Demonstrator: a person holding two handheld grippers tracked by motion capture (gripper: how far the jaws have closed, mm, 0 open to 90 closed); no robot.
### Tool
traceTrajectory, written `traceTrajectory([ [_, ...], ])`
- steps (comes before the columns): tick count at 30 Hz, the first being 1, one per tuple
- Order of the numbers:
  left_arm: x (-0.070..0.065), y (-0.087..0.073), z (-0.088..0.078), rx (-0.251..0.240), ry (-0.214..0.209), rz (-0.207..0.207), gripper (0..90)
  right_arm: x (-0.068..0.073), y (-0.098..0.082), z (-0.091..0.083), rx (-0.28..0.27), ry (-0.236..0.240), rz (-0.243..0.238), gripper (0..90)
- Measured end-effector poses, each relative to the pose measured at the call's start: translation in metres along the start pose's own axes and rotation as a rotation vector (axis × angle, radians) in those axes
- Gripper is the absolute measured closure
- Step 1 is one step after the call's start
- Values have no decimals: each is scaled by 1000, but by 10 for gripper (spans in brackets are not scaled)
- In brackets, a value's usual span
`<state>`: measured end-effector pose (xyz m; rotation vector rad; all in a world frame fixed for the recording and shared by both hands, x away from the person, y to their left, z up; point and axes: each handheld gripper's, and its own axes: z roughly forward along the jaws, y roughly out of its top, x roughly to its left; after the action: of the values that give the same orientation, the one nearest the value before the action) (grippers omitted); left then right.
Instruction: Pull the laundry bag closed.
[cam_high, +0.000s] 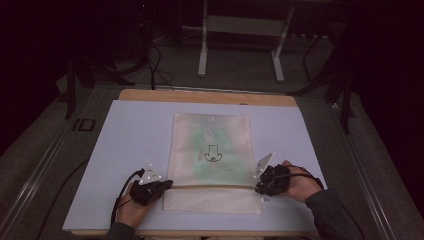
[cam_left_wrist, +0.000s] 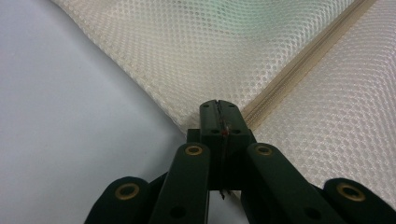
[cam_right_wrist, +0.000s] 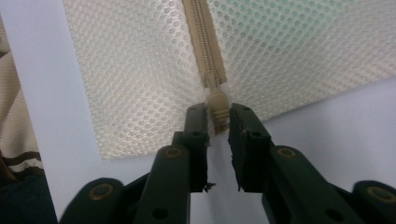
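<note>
- Cream mesh zip pouch (cam_high: 210, 155) lying flat mid-sheet on pale blue table cover (cam_high: 125, 150).
- Left gripper (cam_left_wrist: 218, 106) clamped tight on pouch edge at beige zipper (cam_left_wrist: 299, 65) end.
- Right gripper (cam_right_wrist: 218, 116) parted, straddling beige zipper pull (cam_right_wrist: 218, 105), pads clear of it.

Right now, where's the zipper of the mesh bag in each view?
High view: zipper runs level across the mesh bag near its bottom, between both grippers.
Left gripper view: diagonal band from the shut fingers to the upper right.
Right gripper view: runs down top centre, ending between the parted fingers.
Shared landmark: white mat.
</note>
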<state>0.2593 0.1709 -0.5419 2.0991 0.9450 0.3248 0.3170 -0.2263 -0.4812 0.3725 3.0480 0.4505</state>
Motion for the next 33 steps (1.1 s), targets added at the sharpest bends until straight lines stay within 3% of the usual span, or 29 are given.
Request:
traceTrajectory([
  [20, -1, 0, 0, -4, 2, 3, 882, -9, -6, -21, -52, -50, 21, 723],
  [33, 0, 0, 0, -6, -8, 0, 869, -18, -28, -28, -68, -103, 101, 756],
])
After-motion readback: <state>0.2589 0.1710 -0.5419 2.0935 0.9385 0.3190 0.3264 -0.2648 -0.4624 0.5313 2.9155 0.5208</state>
